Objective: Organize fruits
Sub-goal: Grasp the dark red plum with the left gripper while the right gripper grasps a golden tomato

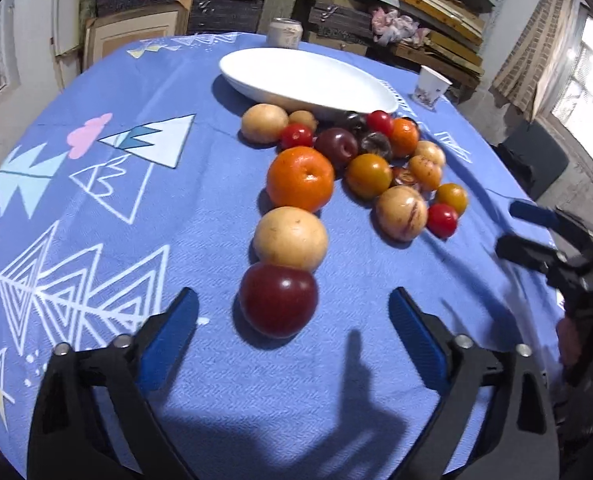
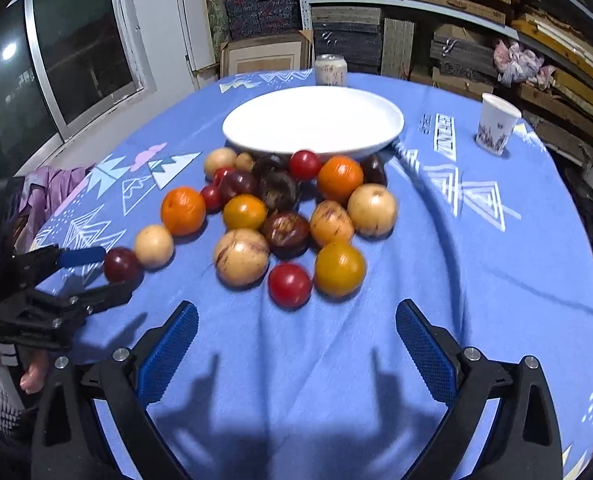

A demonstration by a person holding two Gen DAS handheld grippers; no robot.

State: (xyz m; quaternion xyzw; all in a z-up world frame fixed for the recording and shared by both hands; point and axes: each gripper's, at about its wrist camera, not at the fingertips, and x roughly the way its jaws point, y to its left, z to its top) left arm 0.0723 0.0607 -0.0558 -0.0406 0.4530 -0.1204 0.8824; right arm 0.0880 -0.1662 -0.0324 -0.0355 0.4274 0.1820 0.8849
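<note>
A heap of fruit lies on the blue cloth in front of a white plate [image 1: 308, 76] [image 2: 312, 120] that holds nothing. Nearest my left gripper [image 1: 293, 294] is a dark red plum [image 1: 278, 300] [image 2: 121, 265]; it sits between the wide-apart blue pads, touching neither. Behind it come a pale yellow fruit [image 1: 291, 238] and an orange [image 1: 300, 178]. My right gripper [image 2: 296, 306] stands open just short of a red tomato [image 2: 289, 285] and a yellow tomato [image 2: 339, 269]. In the right wrist view the left gripper [image 2: 114, 276] straddles the plum.
A drinks can [image 1: 284, 33] [image 2: 330, 69] stands behind the plate and a paper cup [image 1: 430, 86] [image 2: 496, 124] at the far right. Shelves of boards and boxes line the back wall. A chair with purple cloth [image 2: 44, 196] stands left of the table.
</note>
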